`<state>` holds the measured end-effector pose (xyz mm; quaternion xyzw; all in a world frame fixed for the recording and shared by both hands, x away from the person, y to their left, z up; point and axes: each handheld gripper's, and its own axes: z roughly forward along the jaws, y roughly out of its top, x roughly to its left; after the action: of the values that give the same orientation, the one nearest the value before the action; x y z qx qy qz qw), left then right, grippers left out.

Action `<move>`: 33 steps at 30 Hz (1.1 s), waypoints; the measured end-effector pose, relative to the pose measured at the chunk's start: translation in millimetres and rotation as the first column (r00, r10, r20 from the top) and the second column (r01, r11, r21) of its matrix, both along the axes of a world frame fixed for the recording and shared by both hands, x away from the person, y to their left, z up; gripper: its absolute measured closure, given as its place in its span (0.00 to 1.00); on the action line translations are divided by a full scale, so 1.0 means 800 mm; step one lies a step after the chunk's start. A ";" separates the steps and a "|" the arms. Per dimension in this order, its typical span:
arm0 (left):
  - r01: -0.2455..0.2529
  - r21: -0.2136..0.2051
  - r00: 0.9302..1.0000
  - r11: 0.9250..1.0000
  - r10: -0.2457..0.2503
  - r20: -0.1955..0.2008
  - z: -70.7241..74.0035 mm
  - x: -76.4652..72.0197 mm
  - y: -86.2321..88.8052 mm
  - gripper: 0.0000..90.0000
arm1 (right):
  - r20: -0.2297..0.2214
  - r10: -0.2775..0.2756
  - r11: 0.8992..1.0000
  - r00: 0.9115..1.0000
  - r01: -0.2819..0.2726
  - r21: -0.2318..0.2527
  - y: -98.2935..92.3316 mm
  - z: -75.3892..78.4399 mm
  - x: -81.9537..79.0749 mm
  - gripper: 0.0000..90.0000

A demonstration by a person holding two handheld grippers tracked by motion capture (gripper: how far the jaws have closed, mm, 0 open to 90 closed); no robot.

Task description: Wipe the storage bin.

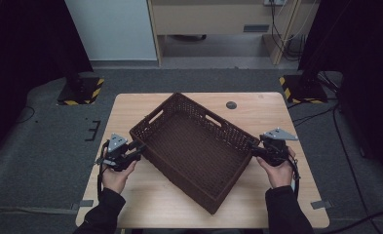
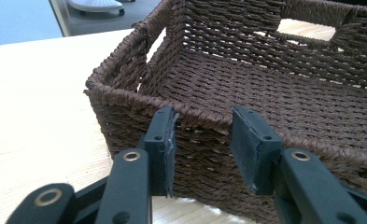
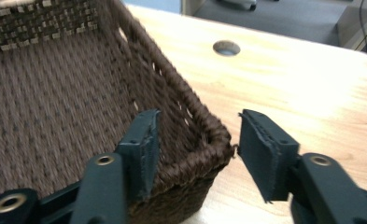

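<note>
A: Entry. Woven basket (image 1: 194, 148) sits empty and askew on the worktop (image 1: 130, 112), one corner pointing at the person's edge. Left gripper (image 1: 139, 147) is at its left wall, right gripper (image 1: 253, 148) at its right corner. Step in hand, as I judge it: taking hold of the basket on both sides.

B: Jaw state?

A: Left gripper (image 2: 204, 140): jaws partly apart, both standing outside the wall just under the rim, nothing clamped. Right gripper (image 3: 195, 144): jaws wide, straddling the corner rim, one pad inside the basket (image 3: 55, 93), one outside; neither pad presses yet.

B: How to do it well?

A: Bring the left gripper up so one pad goes over the rim like the right, then close both evenly. The weave likely gives, so seat the pads deep, not on the lip.

B: View differences?

A: The high view gives the basket's skew and both hands; the straddle itself reads in the right gripper view. The left gripper view shows the handle slots (image 2: 307, 29) in the walls.
</note>
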<state>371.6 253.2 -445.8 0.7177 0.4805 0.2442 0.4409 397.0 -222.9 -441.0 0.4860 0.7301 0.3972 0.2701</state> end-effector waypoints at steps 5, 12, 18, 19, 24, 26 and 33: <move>0.038 0.001 0.999 0.999 -0.038 -0.004 0.001 -0.012 -0.004 0.63 | -0.007 0.028 1.000 1.000 -0.028 0.000 0.000 -0.001 -0.002 0.61; 0.072 0.019 0.997 0.997 -0.072 0.001 0.000 -0.017 -0.018 0.63 | -0.049 0.060 0.998 0.997 -0.060 0.009 0.002 0.005 -0.018 0.60; 0.061 0.018 0.998 0.998 -0.061 -0.001 0.002 -0.009 -0.017 0.63 | -0.030 0.071 0.997 0.997 -0.070 0.013 -0.003 0.004 -0.009 0.65; 0.055 0.018 0.998 0.998 -0.055 0.001 0.001 -0.006 -0.018 0.64 | -0.034 0.074 0.997 0.997 -0.074 0.007 -0.003 0.004 -0.006 0.66; 0.041 0.003 0.999 0.999 -0.041 -0.003 0.000 0.002 -0.016 0.63 | -0.022 0.085 0.995 0.996 -0.086 -0.050 0.003 -0.001 0.005 0.70; 0.043 0.007 0.999 0.999 -0.043 -0.006 0.000 0.001 -0.015 0.62 | -0.027 0.103 0.994 0.994 -0.104 -0.040 0.003 -0.002 0.007 0.71; 0.073 -0.020 0.997 0.997 -0.073 0.005 0.009 -0.014 -0.016 0.60 | -0.040 0.122 0.990 0.992 -0.125 -0.067 0.006 0.000 0.009 0.82</move>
<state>360.5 240.4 -438.7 0.7297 0.4554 0.2248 0.4578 404.5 -218.2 -441.4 0.4373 0.7768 0.3790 0.2485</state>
